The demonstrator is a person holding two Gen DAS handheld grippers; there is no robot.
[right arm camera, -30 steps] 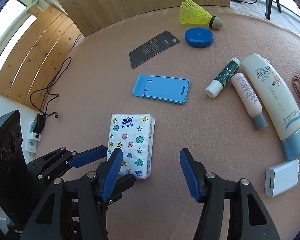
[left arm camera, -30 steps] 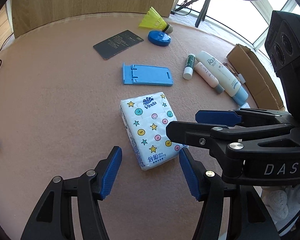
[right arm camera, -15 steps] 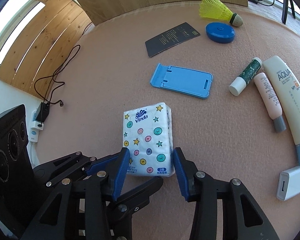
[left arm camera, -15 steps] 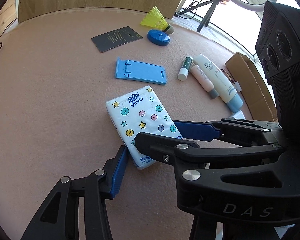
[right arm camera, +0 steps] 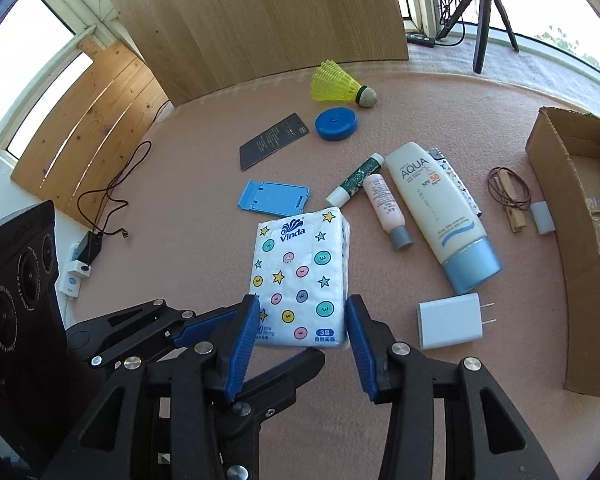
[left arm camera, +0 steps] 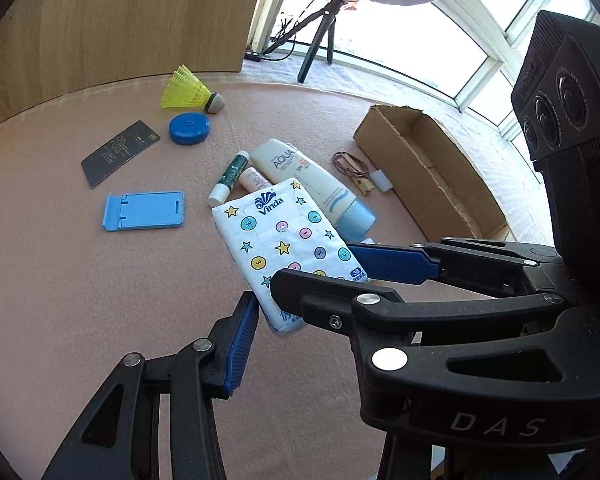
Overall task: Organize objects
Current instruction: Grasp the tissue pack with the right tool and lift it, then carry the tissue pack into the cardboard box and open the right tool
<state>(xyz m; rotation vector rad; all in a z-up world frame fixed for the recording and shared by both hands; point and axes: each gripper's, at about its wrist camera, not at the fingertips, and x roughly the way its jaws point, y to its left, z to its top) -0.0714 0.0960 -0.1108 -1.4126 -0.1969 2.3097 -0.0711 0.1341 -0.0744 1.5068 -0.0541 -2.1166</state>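
Both grippers hold the same tissue pack [right arm camera: 298, 276] at its near end. The right gripper [right arm camera: 302, 340] has a blue pad on each long side of the pack, about halfway closed, and the pads press on the wrapper. The left gripper [left arm camera: 300, 316] comes in from the side; one blue pad touches the pack's near corner, but its other finger is hidden behind the right gripper, so I think it is pinching too, though I cannot see all of it. The pack looks lifted a bit off the pink mat [right arm camera: 180, 240], and its far end hangs over the sunscreen tube [left arm camera: 300, 176] in the left view. The pack's long side points away from the fingers, toward the small tubes. The cardboard box [right arm camera: 580, 216] sits off to the right, well apart from the pack, with its open top facing up. I think the pack should go there next, so both hands need to swing right together and keep the pack level.
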